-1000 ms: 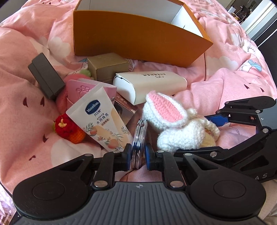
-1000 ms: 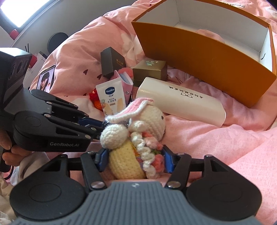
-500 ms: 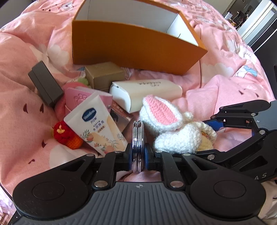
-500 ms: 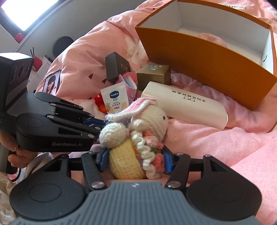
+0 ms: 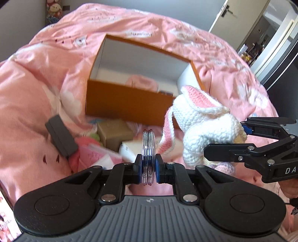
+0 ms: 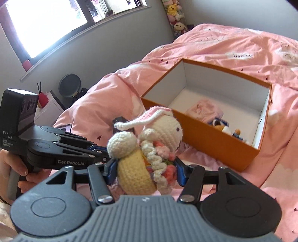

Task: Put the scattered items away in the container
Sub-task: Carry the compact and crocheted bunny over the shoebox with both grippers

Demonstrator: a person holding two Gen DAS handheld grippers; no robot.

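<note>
Both grippers are now riding higher than a second ago: in the left wrist view the left gripper [image 5: 148,167], clamped on a thin silvery disc [image 5: 148,149], is lifting clear of the clutter and facing the orange box [image 5: 130,104]. In the right wrist view the right gripper [image 6: 144,172], squeezing the crochet bunny [image 6: 147,149], is approaching the box's near wall with the interior coming into view, so both drops look close.

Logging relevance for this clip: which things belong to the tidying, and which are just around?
Job: orange box; crochet bunny in right gripper; round compact in left gripper; dark case; olive box.

Background: pink duvet; plush toys.
</note>
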